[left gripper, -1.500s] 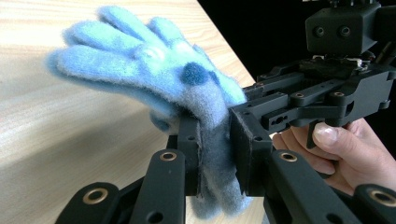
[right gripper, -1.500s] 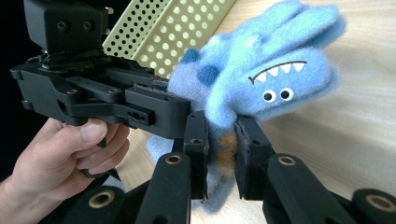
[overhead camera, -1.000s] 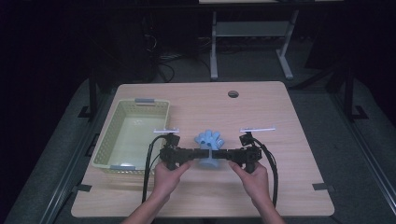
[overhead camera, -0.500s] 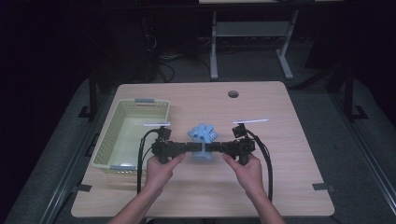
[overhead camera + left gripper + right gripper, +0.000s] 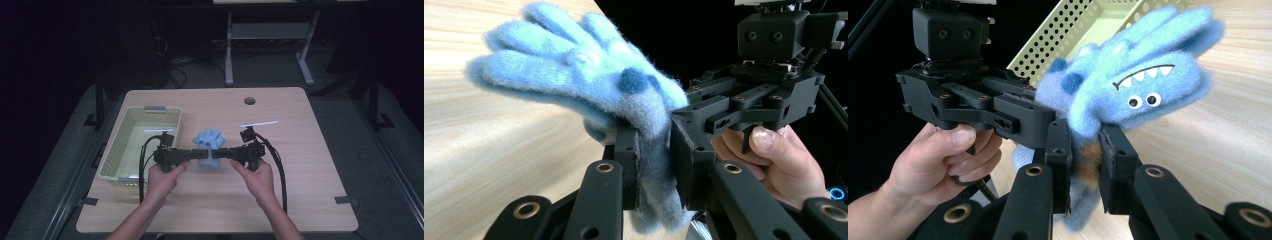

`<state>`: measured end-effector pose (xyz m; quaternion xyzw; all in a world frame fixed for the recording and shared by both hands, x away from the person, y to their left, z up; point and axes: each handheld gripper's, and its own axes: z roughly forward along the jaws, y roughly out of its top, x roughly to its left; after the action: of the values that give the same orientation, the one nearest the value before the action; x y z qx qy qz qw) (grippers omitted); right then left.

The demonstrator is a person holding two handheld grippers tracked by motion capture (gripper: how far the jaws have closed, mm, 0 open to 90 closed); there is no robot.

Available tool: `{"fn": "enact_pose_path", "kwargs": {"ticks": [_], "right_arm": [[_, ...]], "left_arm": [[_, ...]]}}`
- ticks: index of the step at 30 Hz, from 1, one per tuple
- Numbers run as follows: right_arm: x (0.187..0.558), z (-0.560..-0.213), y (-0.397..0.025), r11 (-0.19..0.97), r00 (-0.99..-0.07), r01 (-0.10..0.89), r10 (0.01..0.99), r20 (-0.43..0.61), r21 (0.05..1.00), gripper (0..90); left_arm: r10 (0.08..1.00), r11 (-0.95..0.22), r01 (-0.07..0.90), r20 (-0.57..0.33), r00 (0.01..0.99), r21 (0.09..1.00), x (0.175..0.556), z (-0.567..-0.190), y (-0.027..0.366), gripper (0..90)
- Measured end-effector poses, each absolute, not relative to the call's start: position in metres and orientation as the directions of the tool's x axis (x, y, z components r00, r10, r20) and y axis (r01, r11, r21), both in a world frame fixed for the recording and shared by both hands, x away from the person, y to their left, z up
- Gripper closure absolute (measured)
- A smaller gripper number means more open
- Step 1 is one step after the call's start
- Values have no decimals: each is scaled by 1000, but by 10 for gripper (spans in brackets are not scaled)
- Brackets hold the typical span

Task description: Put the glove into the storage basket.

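A fuzzy light-blue glove (image 5: 208, 140) with dark blue spots and a monster face of white teeth and two eyes (image 5: 1140, 85) hangs between both grippers above the table. My left gripper (image 5: 192, 154) comes in from the left and is shut on the glove's cuff (image 5: 654, 165). My right gripper (image 5: 223, 153) comes in from the right and is shut on the same cuff (image 5: 1085, 165). The glove's fingers point away from me, toward the table's far side.
A pale green perforated basket (image 5: 125, 147) sits at the table's left, close beside my left hand (image 5: 165, 175). The wooden table (image 5: 300, 180) has a round cable hole (image 5: 249, 100) near its far edge. A thin white strip (image 5: 259, 123) lies right of centre.
Both grippers, with the glove held between them, have moved left and slightly away from me, toward the basket.
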<state>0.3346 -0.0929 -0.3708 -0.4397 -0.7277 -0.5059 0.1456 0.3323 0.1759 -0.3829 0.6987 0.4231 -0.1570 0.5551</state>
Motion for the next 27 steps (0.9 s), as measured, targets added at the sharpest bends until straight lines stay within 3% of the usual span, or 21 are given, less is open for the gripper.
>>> {"fn": "enact_pose_path", "kwargs": {"ticks": [27], "right_arm": [[342, -376, -44, 154, -594, 783, 472, 652, 602, 773]], "left_arm": [[460, -18, 760, -669, 584, 650, 326, -386, 223, 747]]}}
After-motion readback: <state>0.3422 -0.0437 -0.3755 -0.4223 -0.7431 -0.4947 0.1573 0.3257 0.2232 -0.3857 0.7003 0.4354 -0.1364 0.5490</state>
